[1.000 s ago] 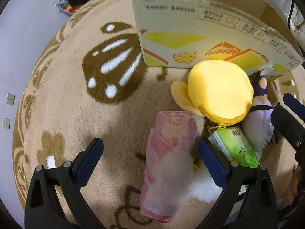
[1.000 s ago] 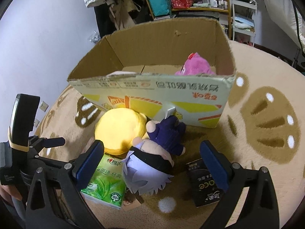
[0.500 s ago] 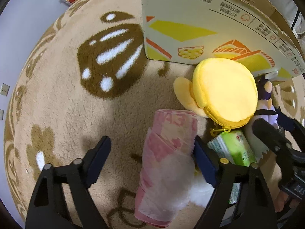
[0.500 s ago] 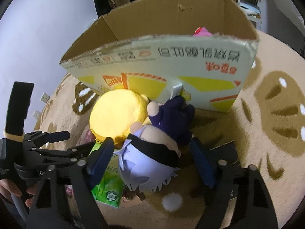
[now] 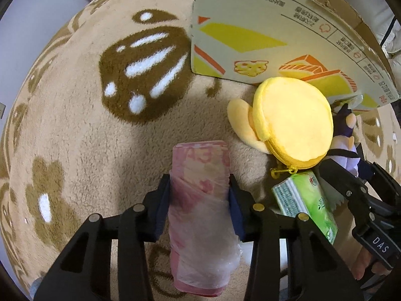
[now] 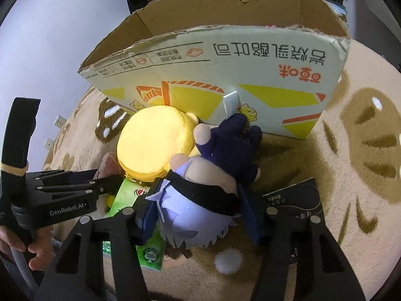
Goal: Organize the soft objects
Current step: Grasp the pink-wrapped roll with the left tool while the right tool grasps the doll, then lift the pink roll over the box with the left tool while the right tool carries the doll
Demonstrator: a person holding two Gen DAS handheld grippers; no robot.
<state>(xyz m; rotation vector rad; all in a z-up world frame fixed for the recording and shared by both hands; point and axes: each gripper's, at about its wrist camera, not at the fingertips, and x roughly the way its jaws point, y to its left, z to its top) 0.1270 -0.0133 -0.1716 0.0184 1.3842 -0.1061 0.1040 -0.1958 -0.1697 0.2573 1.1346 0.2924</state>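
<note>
Beige rug (image 5: 75, 138) with brown paw prints under everything. Left gripper (image 5: 199, 190): fingers (image 5: 163, 195) pinching the pink plastic-wrapped roll (image 5: 200, 200) on both sides, roll lying on the rug and running out past the fingertips. Right of those fingers: green tissue pack (image 5: 305, 208), with the yellow round plush pouch (image 5: 290, 123) ahead of it. Right gripper (image 6: 200, 208): fingers (image 6: 147, 208) closed against the sides of the lavender-haired plush doll (image 6: 200, 200), its dark body pointing ahead toward the cardboard box (image 6: 250, 75). Black packet (image 6: 298, 200) just right of those fingers.
</note>
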